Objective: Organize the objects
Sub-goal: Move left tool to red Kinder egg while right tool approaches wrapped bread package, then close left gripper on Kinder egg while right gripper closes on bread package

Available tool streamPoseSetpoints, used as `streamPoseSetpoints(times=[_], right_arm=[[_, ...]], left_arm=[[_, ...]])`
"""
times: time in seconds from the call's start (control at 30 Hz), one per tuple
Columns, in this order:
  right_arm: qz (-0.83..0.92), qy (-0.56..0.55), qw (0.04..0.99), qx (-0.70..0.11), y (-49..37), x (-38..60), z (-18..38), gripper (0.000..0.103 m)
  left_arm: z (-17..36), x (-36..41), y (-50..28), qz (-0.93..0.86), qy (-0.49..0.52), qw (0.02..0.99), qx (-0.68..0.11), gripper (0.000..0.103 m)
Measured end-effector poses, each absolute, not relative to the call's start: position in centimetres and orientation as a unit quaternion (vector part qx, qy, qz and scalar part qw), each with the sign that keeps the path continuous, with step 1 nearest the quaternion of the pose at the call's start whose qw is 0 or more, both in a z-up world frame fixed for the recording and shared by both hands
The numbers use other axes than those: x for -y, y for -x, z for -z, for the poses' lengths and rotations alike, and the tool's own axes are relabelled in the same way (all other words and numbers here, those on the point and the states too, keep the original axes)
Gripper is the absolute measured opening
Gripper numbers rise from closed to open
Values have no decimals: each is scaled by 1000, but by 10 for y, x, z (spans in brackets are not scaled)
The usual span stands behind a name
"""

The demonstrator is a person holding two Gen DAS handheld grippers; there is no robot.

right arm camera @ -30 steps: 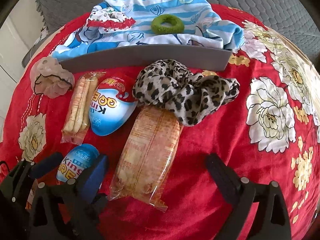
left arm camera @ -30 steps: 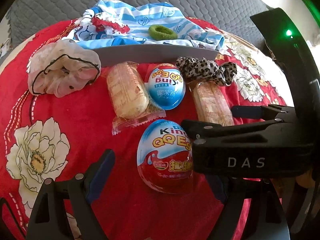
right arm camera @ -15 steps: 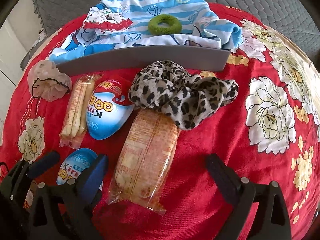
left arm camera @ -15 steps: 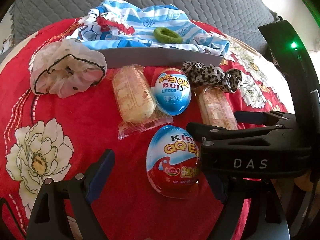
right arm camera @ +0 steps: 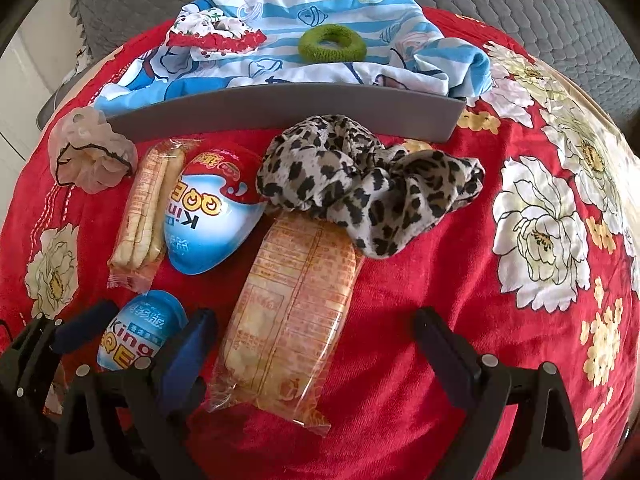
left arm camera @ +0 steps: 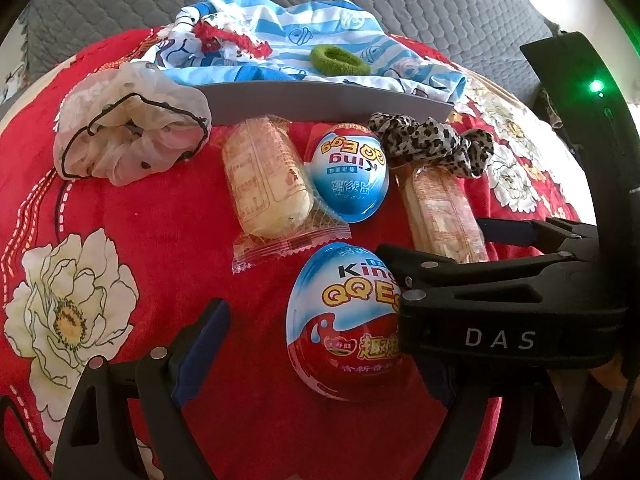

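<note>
On the red floral cloth lie two King QQ eggs, two wrapped biscuit packs and two scrunchies. My left gripper (left arm camera: 320, 344) is open around the near egg (left arm camera: 344, 320), with a gap at its left finger (left arm camera: 200, 340); its right finger is hidden behind my right gripper (left arm camera: 440, 240). In the right wrist view my right gripper (right arm camera: 314, 340) is open astride the long biscuit pack (right arm camera: 288, 312), its pads apart from the wrapper. The second egg (right arm camera: 208, 216) and the other biscuit pack (right arm camera: 144, 216) lie beyond, next to a leopard scrunchie (right arm camera: 368, 192) and a cream scrunchie (right arm camera: 88, 160).
A grey tray (right arm camera: 280, 112) at the back holds a blue striped cloth (right arm camera: 300, 12), a red-trimmed scrunchie (right arm camera: 216, 36) and a green hair tie (right arm camera: 332, 44). Grey quilted fabric lies behind it. Bare red cloth with white flowers (right arm camera: 540, 232) spreads to the right.
</note>
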State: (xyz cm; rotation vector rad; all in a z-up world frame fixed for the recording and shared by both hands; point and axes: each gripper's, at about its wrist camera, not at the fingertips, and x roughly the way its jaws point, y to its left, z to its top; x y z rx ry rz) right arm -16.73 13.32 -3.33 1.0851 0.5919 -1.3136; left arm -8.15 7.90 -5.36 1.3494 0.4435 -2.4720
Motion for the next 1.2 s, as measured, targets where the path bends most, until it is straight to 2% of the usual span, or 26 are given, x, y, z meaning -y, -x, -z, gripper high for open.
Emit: streamPoseSetpoints(times=[0.17, 0.3, 0.37, 0.57, 0.9, 1.2], right_arm=[[571, -471, 621, -259, 166, -133, 33, 98], [573, -470, 618, -262, 167, -134, 32, 93], [574, -469, 617, -264, 168, -134, 32, 91], [574, -466, 617, -268, 169, -136, 30, 77], [567, -473, 621, -261, 177, -135, 27, 46], [548, -488, 634, -243, 178, -146, 24, 40]], left_arm=[[52, -77, 80, 860, -463, 143, -159, 86], [49, -76, 79, 863, -459, 141, -159, 84], [47, -75, 78, 864, -456, 135, -164, 79], [45, -82, 80, 869, -458, 109, -154, 52], [44, -78, 77, 870, -452, 100, -170, 50], [39, -77, 74, 868, -453, 97, -176, 50]])
